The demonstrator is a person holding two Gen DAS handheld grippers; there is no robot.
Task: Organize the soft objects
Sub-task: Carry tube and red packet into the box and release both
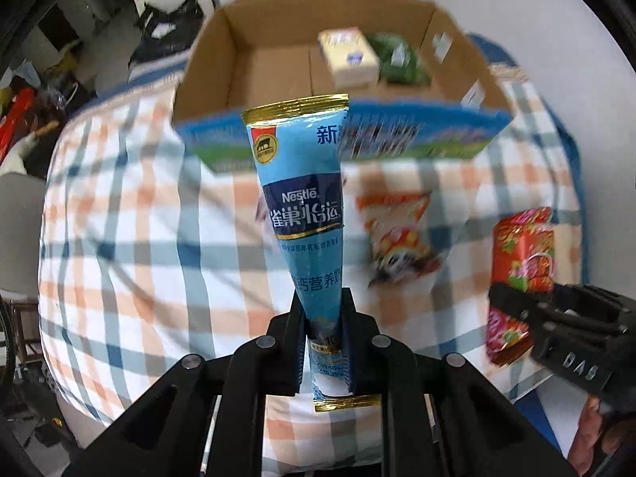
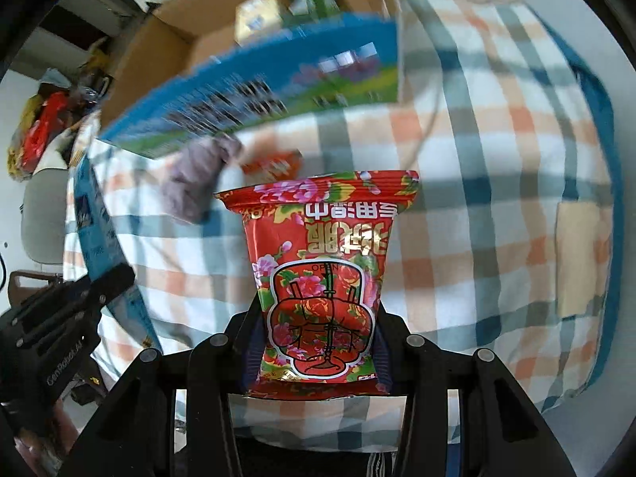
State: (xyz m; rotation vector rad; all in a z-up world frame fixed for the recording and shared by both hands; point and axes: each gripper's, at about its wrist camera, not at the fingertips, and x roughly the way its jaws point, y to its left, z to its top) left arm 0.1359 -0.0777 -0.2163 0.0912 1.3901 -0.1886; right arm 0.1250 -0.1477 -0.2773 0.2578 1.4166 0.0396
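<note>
One grey cloth (image 2: 198,183), right view only

"Nestlé" on the blue sachet (image 1: 302,198); "OPEN" on the red floral pack (image 2: 322,274); "GenRobot.AI" on the left tool's body (image 2: 59,357).

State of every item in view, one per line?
Left gripper: shut on blue sachet, lifted.
Right gripper: shut on red pack, lifted.
Box: open, holds yellow pack and green pack.
Orange packet: lying on cloth.
Grey cloth: crumpled beside box.
</note>
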